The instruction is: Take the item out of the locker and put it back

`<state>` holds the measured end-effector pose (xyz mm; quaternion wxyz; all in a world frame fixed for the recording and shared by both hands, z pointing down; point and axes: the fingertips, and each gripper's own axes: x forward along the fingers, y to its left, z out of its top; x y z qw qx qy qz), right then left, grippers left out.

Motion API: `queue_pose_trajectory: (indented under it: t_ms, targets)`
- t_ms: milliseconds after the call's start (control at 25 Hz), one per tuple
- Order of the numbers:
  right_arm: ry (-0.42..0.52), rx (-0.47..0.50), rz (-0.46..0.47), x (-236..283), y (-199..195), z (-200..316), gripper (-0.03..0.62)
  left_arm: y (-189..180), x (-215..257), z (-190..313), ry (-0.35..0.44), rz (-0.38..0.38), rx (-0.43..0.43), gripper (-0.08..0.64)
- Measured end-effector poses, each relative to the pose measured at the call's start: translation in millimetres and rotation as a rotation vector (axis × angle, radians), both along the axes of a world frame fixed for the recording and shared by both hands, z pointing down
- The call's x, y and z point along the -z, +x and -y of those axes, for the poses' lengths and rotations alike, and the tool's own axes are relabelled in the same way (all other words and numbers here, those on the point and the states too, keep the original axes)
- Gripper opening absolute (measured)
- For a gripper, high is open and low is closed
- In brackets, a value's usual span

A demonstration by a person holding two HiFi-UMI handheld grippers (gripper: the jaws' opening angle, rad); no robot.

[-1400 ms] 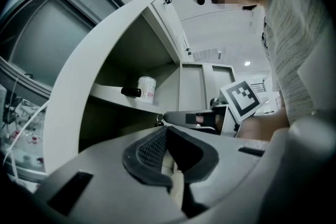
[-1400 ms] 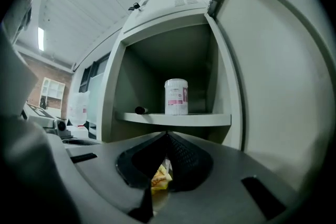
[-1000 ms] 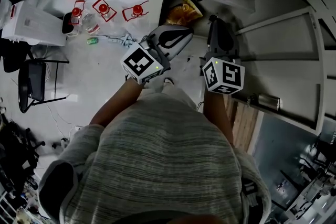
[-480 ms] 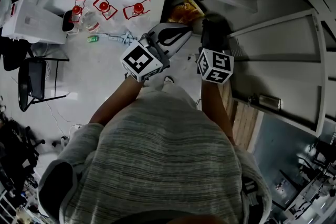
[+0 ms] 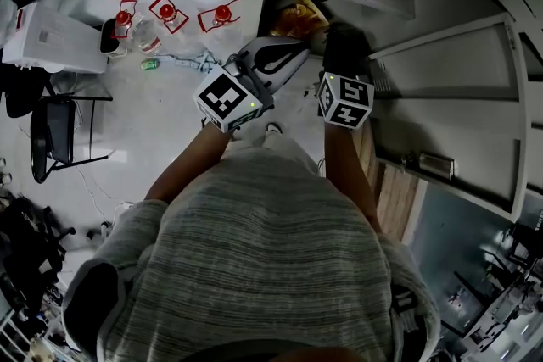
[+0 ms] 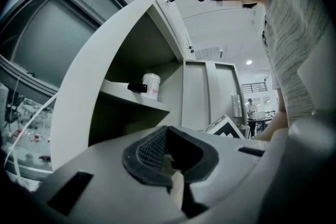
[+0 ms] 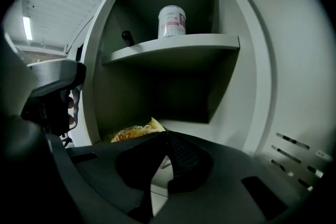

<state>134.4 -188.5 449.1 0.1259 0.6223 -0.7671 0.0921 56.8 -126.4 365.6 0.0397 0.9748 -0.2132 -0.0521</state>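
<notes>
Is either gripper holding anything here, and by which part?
Nothing is held. The left gripper and right gripper both have their jaws shut, empty; the bag lies in the locker, untouched.

Held out ahead of the chest side by side, the left gripper [image 5: 290,55] and the right gripper [image 5: 344,40], slightly farther forward, both have their jaws closed together on nothing.
</notes>
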Motion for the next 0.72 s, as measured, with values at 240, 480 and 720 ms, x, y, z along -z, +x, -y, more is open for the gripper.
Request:
queue_pose_trajectory:
  t_ms: [240,480,720]
  targets:
    - [-0.012,-0.009,0.0,-3.8,0.9,-0.2,0.029,0.6,-1.3,0.8,-0.005,0.0,-0.001,0.006]
    - [0.005,-0.023,0.026,4.3,2.4,-5.0,0.031,-1.0,-4.2,1.0,-0.016,0.014,-0.001,0.006]
    - [0.048,-0.019,0.022,22.0,2.8,-15.5,0.031,-0.3,-2.2,0.0,-0.01,0.003,-0.003,0.006]
